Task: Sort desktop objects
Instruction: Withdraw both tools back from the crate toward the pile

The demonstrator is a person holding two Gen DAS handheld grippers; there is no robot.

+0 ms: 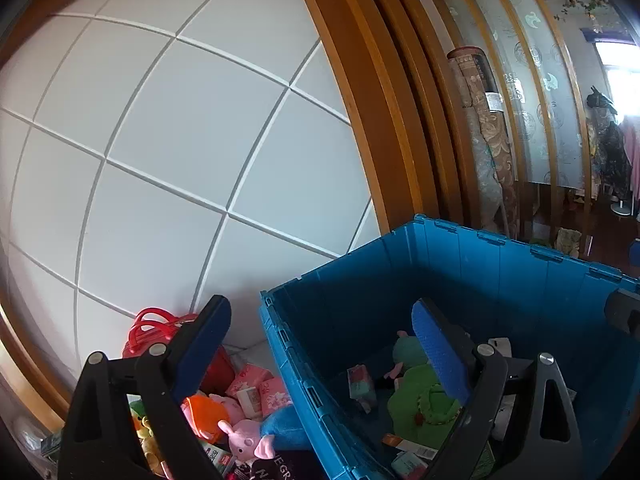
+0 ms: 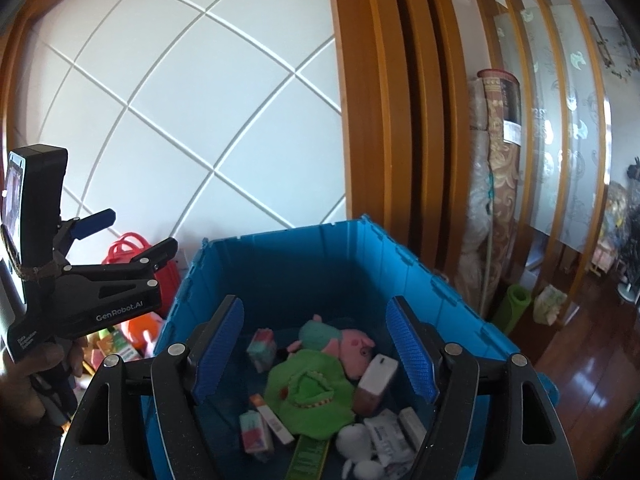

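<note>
Inside blue crate [image 2: 280, 264]: seemingly plush toys [image 2: 308, 396].

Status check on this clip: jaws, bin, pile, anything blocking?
Left gripper and right gripper: jaws open, empty. Blue bin holds the green plush and boxes. Unsorted pile left of bin. Nothing blocking.

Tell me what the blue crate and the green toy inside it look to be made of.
Blue crate: looks like rigid moulded plastic, semi-matt, with ribbed walls and hinge knuckles along the rim. Green toy: seems soft plush fabric, matt and fuzzy, lying limp and creased.
</note>
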